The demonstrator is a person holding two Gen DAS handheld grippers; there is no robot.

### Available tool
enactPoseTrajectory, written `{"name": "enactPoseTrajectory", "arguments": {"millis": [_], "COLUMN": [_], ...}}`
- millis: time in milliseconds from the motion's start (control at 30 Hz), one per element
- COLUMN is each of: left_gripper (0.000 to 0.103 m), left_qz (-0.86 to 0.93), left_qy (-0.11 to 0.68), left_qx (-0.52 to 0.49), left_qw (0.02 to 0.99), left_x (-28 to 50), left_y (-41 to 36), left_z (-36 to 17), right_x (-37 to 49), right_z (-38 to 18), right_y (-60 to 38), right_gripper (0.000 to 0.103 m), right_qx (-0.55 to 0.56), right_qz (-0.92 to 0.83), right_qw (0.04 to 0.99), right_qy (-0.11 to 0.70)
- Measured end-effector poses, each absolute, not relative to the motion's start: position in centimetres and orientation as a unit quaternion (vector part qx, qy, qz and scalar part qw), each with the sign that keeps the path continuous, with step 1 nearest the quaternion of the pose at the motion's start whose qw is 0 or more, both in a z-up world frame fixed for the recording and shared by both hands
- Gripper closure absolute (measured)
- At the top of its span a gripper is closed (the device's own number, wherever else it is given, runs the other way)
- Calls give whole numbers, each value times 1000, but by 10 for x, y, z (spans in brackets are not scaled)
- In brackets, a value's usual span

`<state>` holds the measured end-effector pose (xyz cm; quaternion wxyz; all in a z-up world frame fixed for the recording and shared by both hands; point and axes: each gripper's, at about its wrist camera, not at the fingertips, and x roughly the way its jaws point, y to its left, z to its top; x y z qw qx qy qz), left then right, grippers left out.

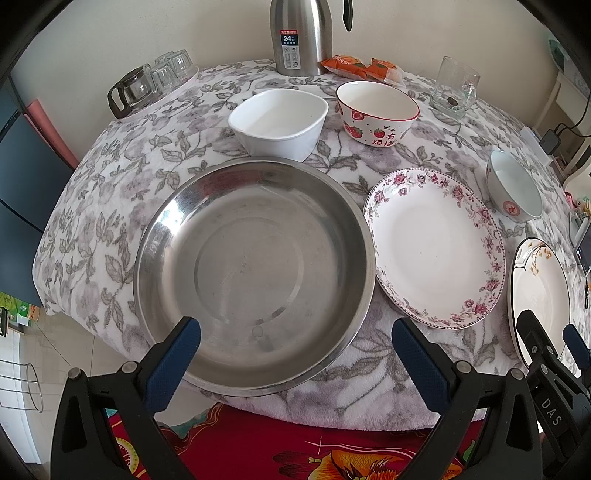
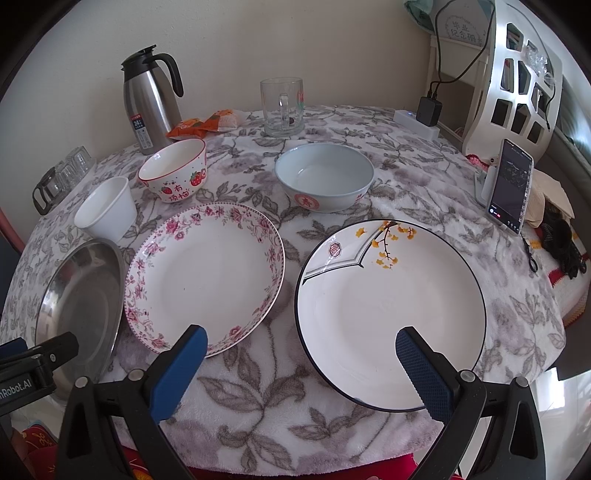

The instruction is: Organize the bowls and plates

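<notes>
On the round table a steel plate point(image 1: 255, 273) point(image 2: 83, 299) lies at the left. A pink-flowered plate point(image 1: 436, 247) point(image 2: 207, 277) lies in the middle and a black-rimmed plate with yellow leaves point(image 2: 391, 314) point(image 1: 539, 295) at the right. Behind them stand a white bowl point(image 1: 279, 122) point(image 2: 105, 212), a strawberry bowl point(image 1: 376, 112) point(image 2: 173, 170) and a pale blue bowl point(image 1: 513, 190) point(image 2: 325, 177). My left gripper point(image 1: 295, 339) is open and empty over the steel plate's near edge. My right gripper point(image 2: 301, 345) is open and empty over the near edge between the flowered and black-rimmed plates.
At the back stand a steel thermos point(image 1: 301, 35) point(image 2: 151, 99), a glass mug point(image 1: 454, 86) point(image 2: 282, 107), snack packets point(image 1: 364, 68) and a tray of upturned glasses point(image 1: 155, 83). A phone on a stand point(image 2: 511, 192) and a power strip point(image 2: 415, 123) sit at the right.
</notes>
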<state>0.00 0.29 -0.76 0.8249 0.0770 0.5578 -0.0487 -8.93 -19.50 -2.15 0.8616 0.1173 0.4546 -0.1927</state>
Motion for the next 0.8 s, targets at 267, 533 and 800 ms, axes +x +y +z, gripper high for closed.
{"name": "enactPoseTrajectory", "arguments": {"millis": [267, 533, 800], "left_gripper": [0, 0, 0], "left_qz": [-49, -49, -32], "left_qy": [558, 558, 558], "left_qx": [77, 77, 58], "left_qw": [825, 825, 827], "left_x": [0, 0, 7], "left_y": [3, 3, 17], "left_z": [-8, -8, -7], "right_x": [-89, -89, -79], "right_z": [-21, -22, -25], "right_y": [-195, -195, -179], "right_gripper": [0, 0, 0], "right_qx": [117, 118, 110], "right_qz": [-193, -192, -173], "right_qw": [861, 861, 860], "right_qy": [455, 456, 468]}}
